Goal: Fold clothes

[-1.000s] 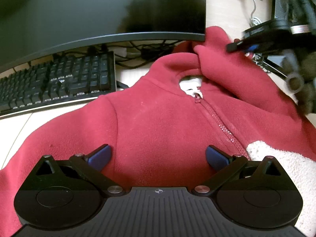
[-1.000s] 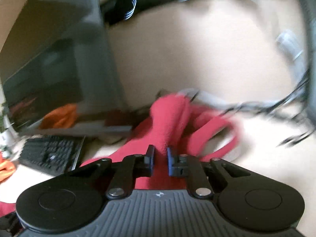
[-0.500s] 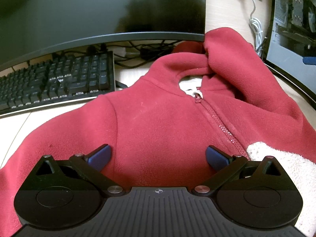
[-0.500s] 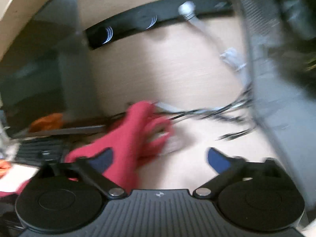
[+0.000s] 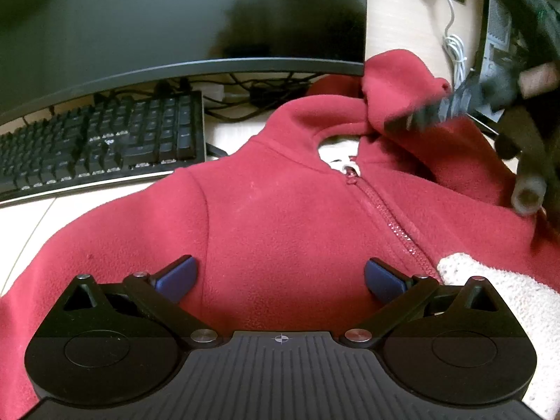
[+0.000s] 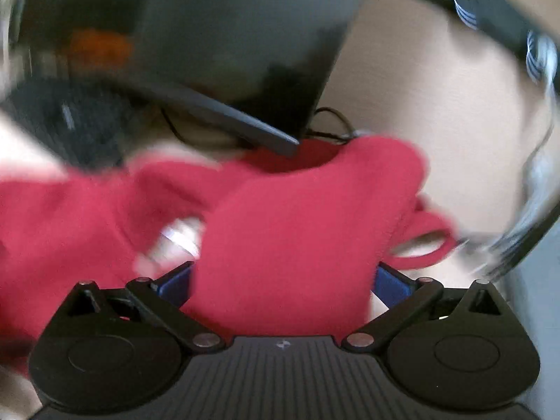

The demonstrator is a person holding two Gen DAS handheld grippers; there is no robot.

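**A:** So we've got one red fleece zip-up hoodie [image 5: 287, 217] lying front-up on the pale wooden desk [image 5: 70, 210], its hood [image 5: 395, 84] bunched up against the bottom edge of the black curved monitor [image 5: 175, 17]. Our left gripper [image 5: 280, 276] hangs over the chest, jaws spread wide, nothing in them.

**B:** And our right gripper [image 6: 283, 280] is spread wide too, with the hood [image 6: 308, 227] sitting between the fingers, not pinched. That view's blurry though. We'd say take the hood near its tip, then bring it flat down over the zipper [image 5: 392, 224] so it doesn't bunch.

**A:** Count: one hoodie, two grippers, one black keyboard [image 5: 98, 140], one monitor, one white cable [image 5: 455, 42].
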